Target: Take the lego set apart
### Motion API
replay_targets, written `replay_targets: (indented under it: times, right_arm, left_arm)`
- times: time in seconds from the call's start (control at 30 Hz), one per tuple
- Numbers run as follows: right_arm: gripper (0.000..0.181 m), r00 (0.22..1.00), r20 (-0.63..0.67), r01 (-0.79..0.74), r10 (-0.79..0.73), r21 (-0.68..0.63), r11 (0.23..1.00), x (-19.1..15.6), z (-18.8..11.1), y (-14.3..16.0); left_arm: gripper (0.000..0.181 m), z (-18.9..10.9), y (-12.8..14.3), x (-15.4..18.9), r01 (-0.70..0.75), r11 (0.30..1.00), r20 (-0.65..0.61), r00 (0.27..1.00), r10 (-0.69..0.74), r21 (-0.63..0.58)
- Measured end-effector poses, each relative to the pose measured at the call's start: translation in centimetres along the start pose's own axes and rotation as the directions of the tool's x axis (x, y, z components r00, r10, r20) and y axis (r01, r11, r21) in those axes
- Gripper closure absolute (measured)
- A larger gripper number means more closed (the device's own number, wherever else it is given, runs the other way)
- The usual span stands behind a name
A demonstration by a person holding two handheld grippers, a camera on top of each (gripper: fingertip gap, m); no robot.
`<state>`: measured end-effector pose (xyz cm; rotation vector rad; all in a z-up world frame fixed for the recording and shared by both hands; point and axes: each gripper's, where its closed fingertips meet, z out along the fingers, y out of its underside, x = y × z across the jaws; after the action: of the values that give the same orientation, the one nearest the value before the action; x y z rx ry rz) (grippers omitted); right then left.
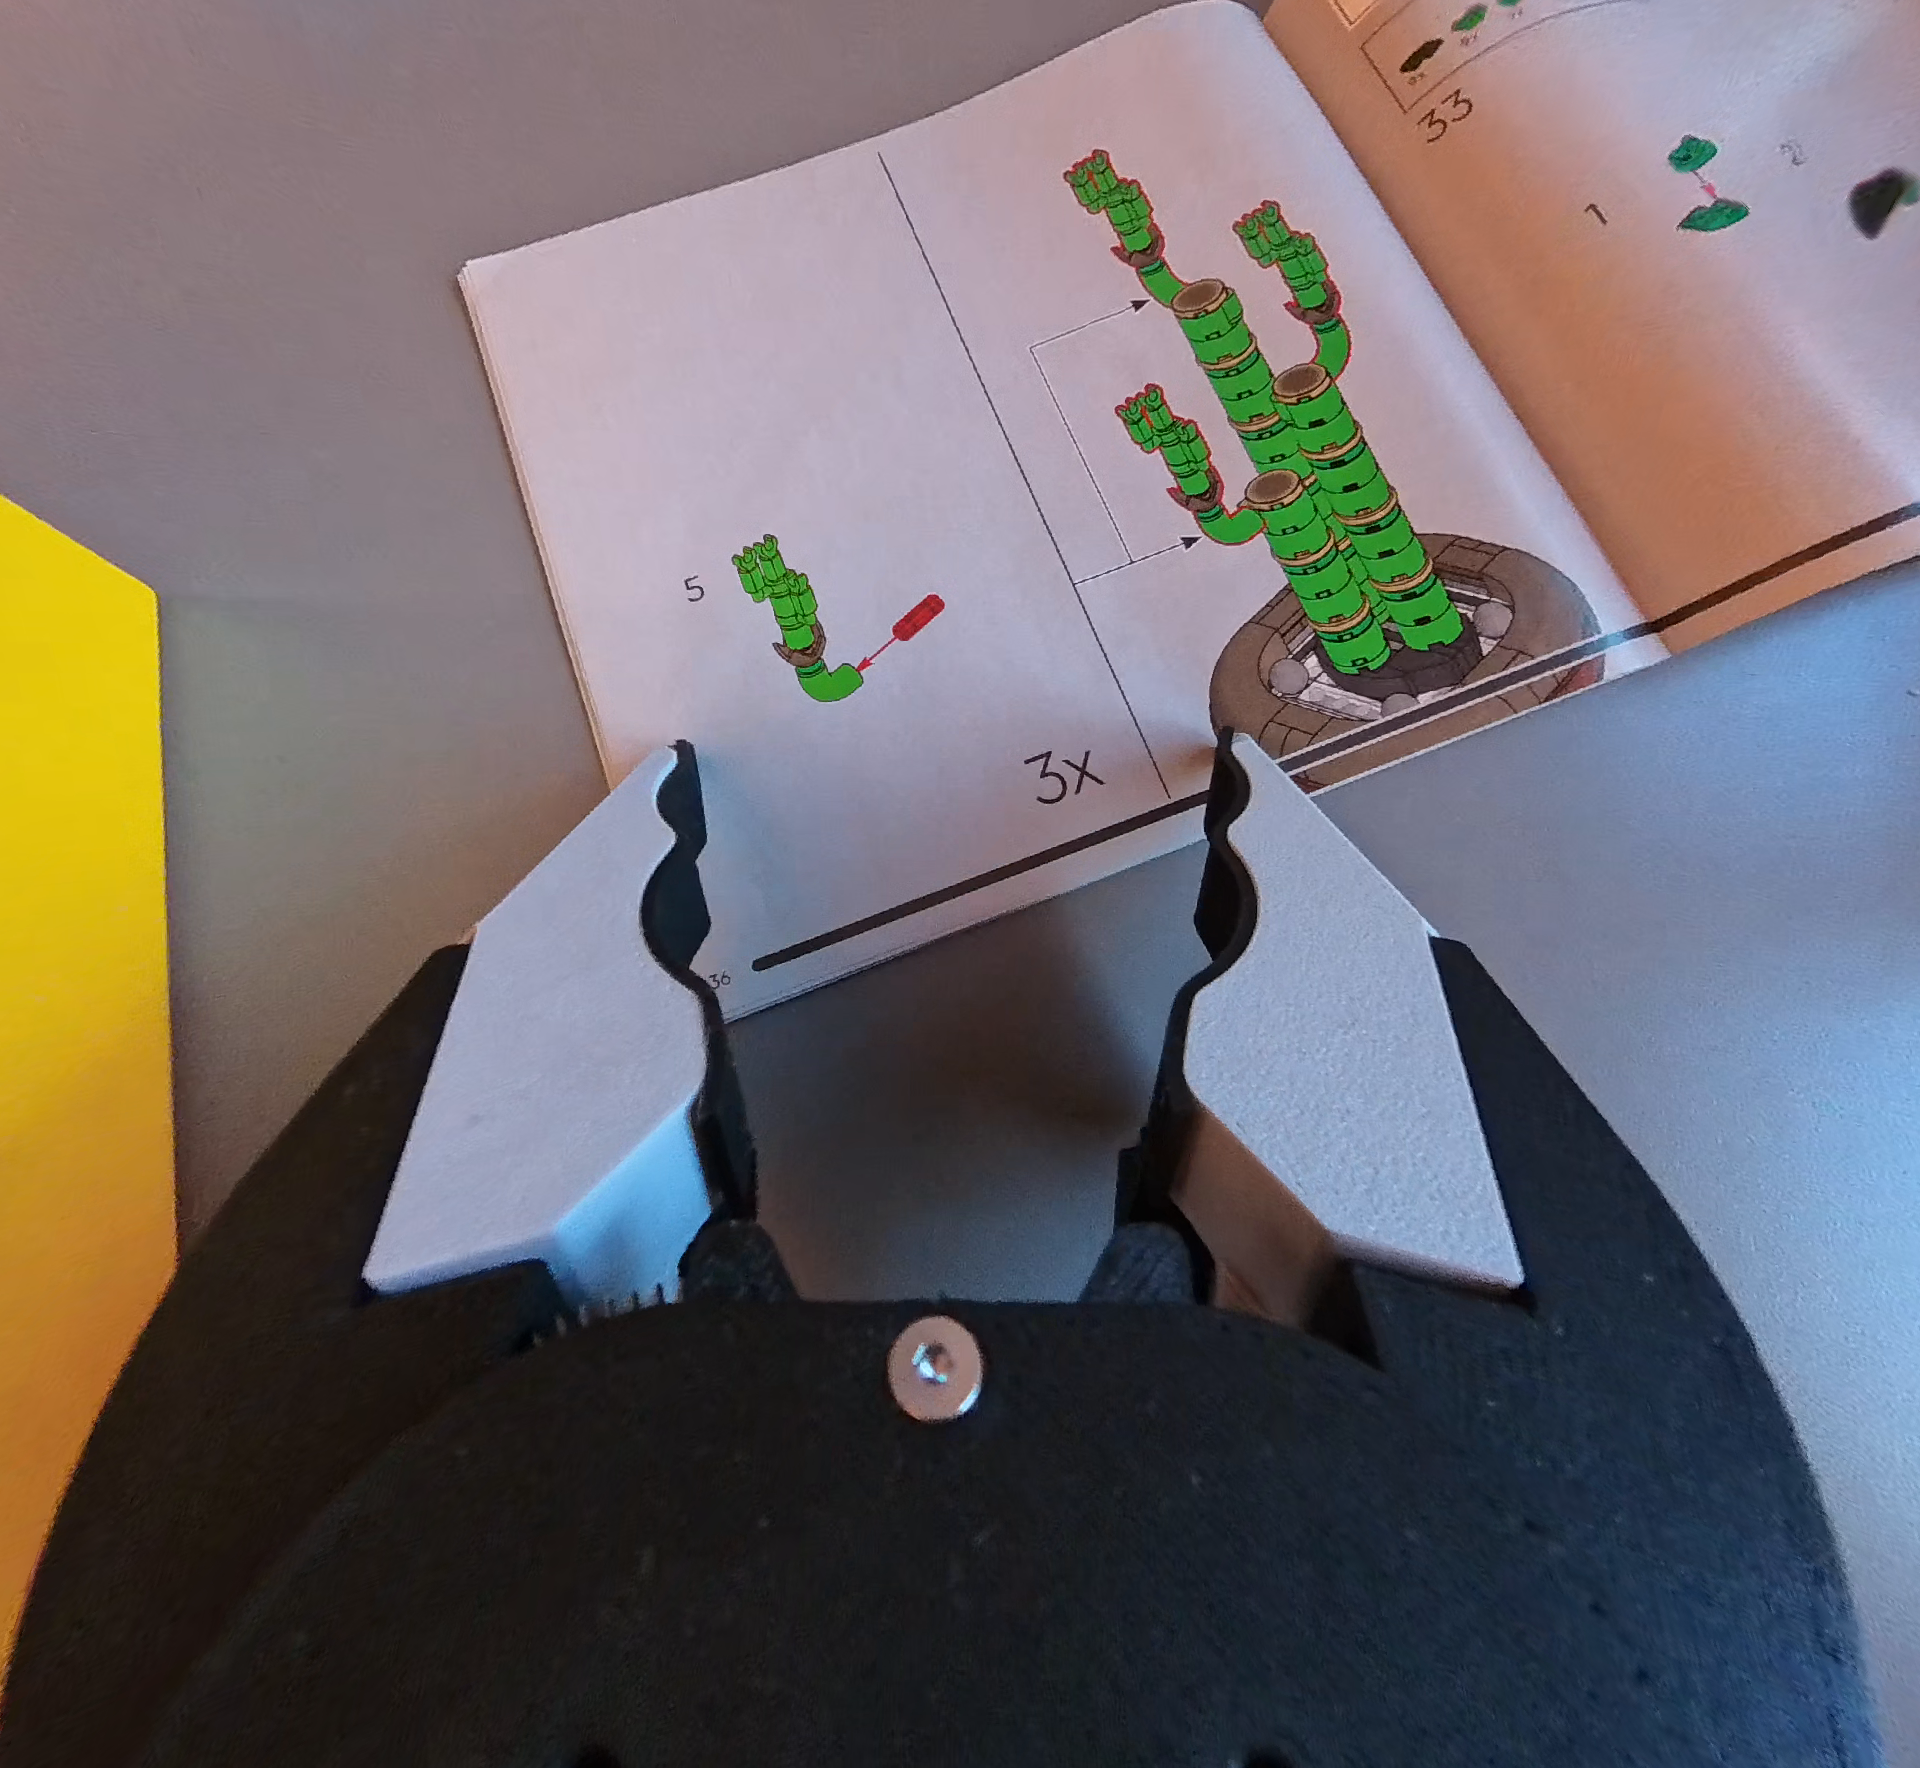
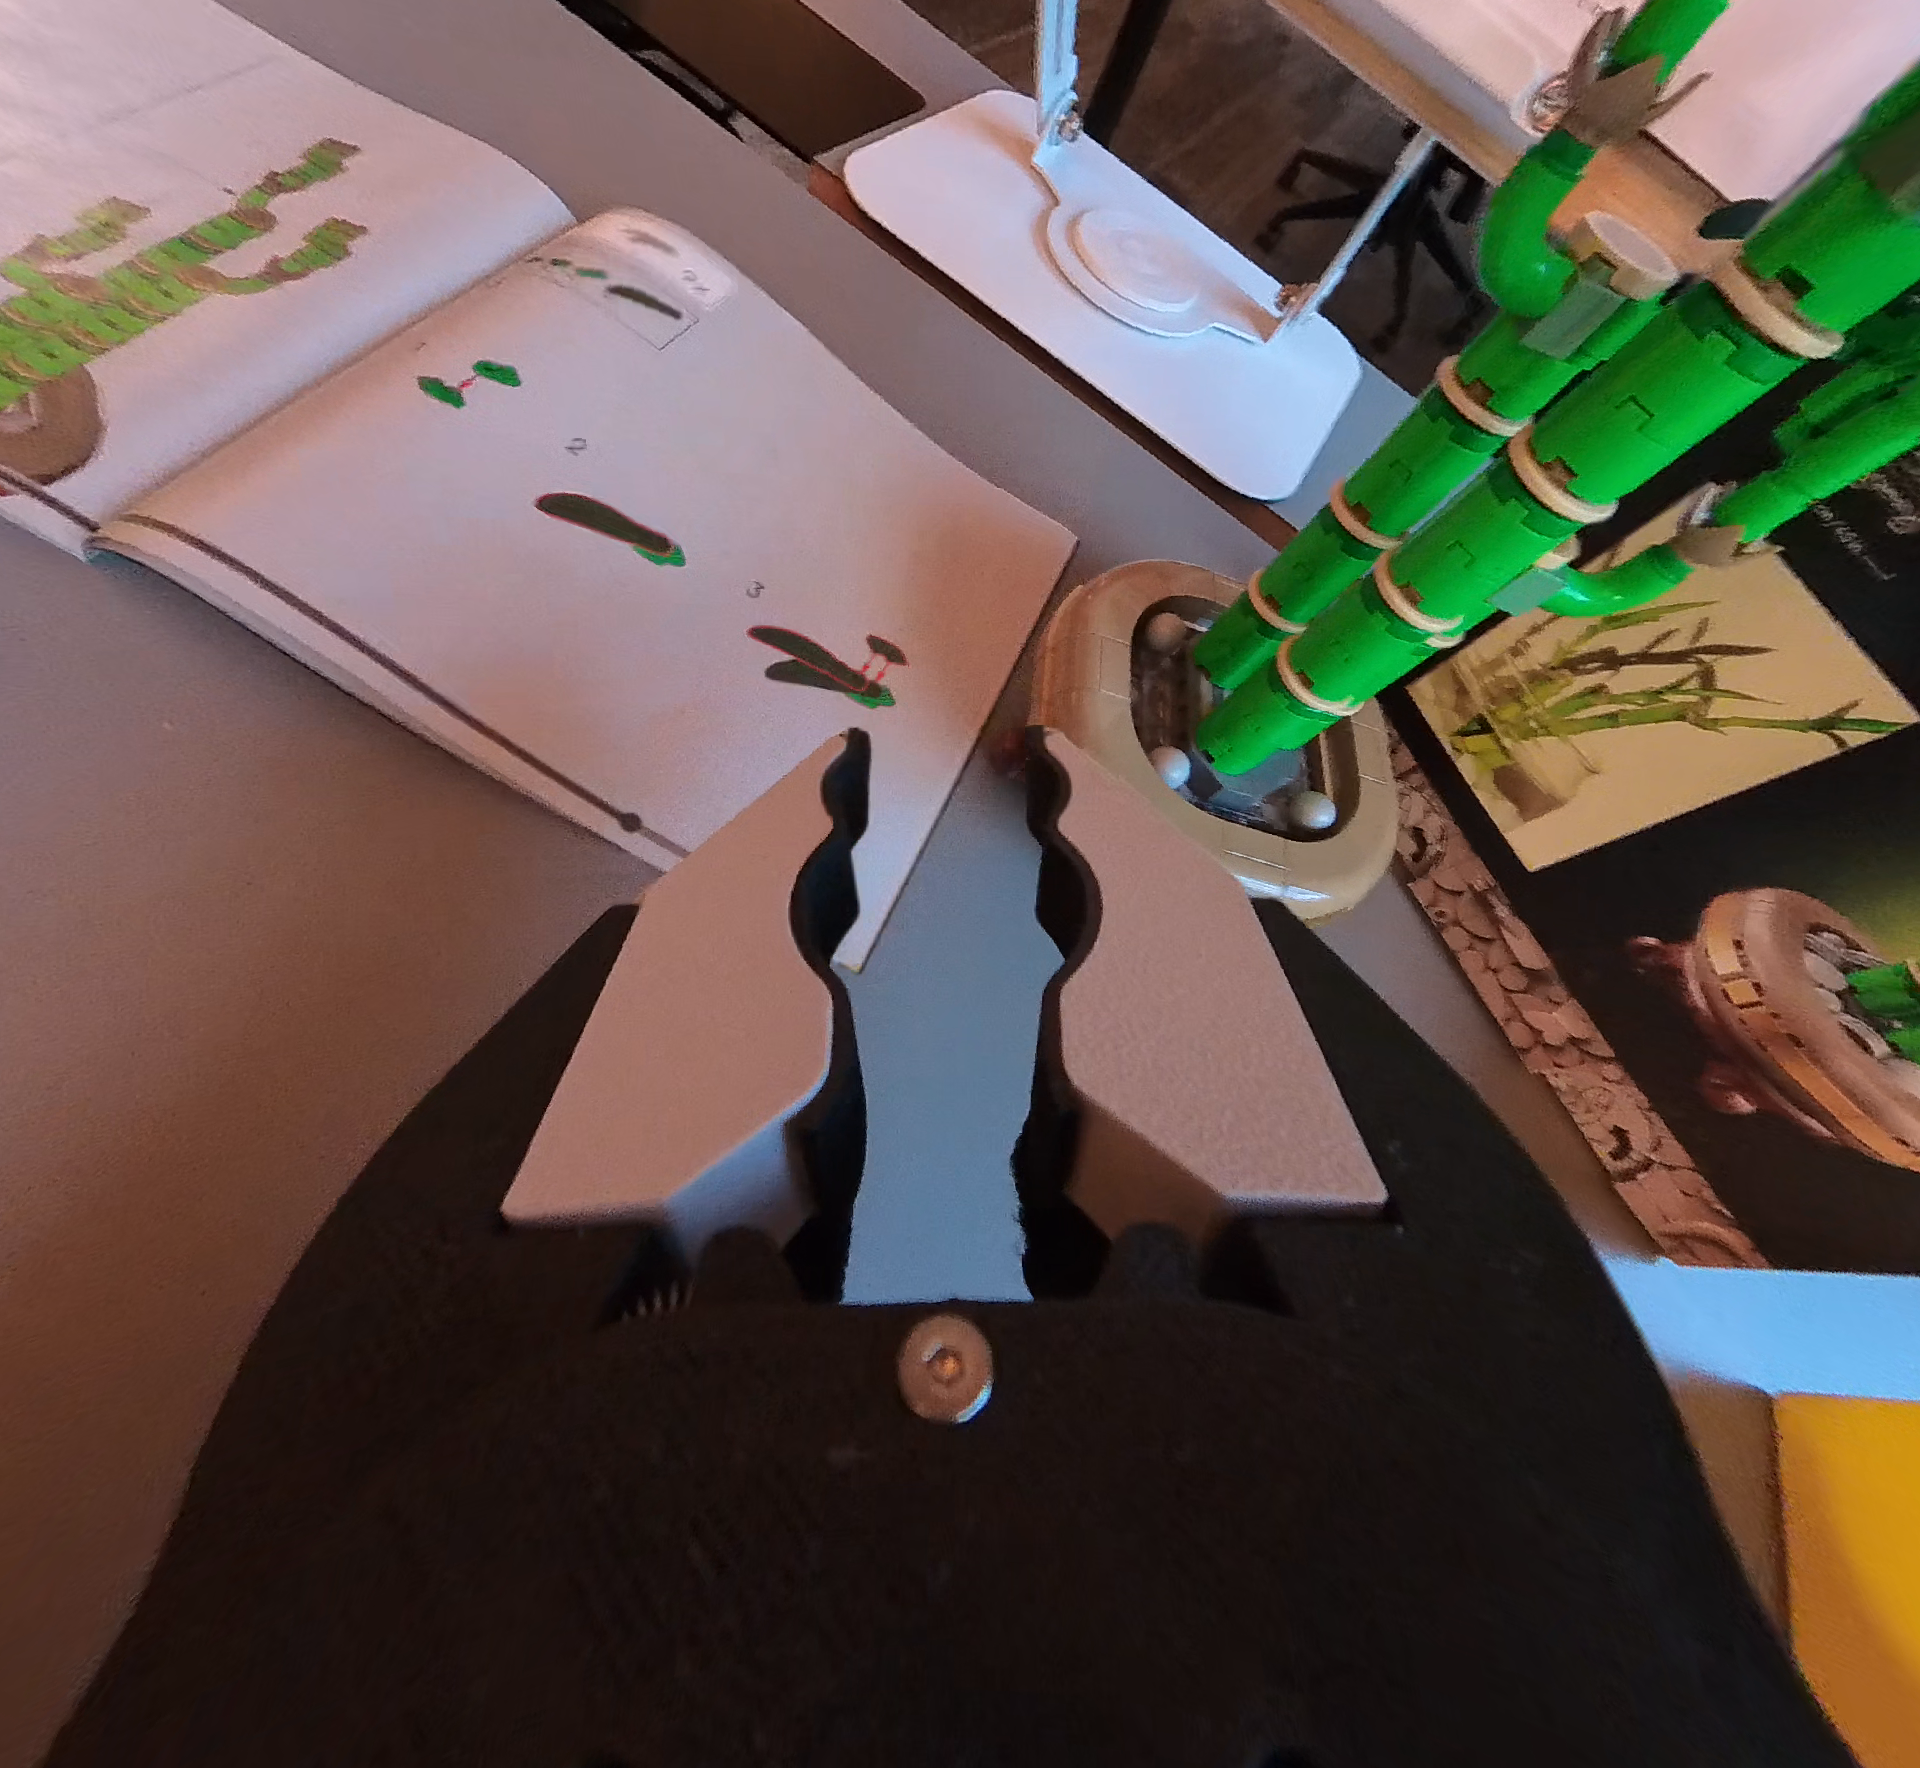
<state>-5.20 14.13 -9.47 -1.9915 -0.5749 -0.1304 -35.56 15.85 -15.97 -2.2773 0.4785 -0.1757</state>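
The lego set is a green bamboo plant [image 2: 1496, 513] with three jointed stalks and side shoots, standing in a tan oval pot [image 2: 1340, 845] on the grey table, in the right wrist view at the right. My right gripper [image 2: 940, 742] is open and empty, just left of the pot, its right fingertip [image 2: 1039, 752] close to the pot's rim. My left gripper [image 1: 951, 752] is open wide and empty, above the near edge of the open instruction booklet [image 1: 790, 430]. The plant does not show in the left wrist view.
The open booklet [image 2: 499, 492] lies left of the pot. The set's dark box [image 2: 1714, 939] lies right of the pot. A white stand base [image 2: 1101, 264] sits behind, past the table edge. Yellow objects lie at the left [image 1: 73, 887] and at the lower right [image 2: 1860, 1552]. The green bamboo plant [image 2: 1496, 513] sits 8 cm or so from the ends of my right fingers. The right tips stand about 8 cm off the tan oval pot [image 2: 1340, 845].
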Motion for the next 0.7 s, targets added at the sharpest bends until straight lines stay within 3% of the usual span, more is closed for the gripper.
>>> replay_targets:
  times: [0.13, 0.23, 0.7]
  right_arm:
    - [0.152, 0.989, 0.138, -0.046, 0.051, -0.045, 0.998, -2.2, 0.8, 1.2]
    - [0.130, 0.965, 0.244, -0.084, 0.100, -0.075, 0.994, -4.1, 1.5, 1.8]
    - [0.102, 0.952, 0.282, -0.073, 0.123, -0.184, 0.980, -5.6, 2.3, 3.7]
  left_arm:
    - [0.085, 0.0, 0.0, 0.0, -0.006, 1.000, -0.007, 1.000, 0.006, -0.003]
    - [0.087, 0.0, 0.0, -0.2, -0.010, 1.000, -0.009, 1.000, 0.009, -0.002]
    - [0.107, -0.1, 0.0, -1.7, -0.009, 1.000, -0.005, 1.000, 0.009, -0.012]
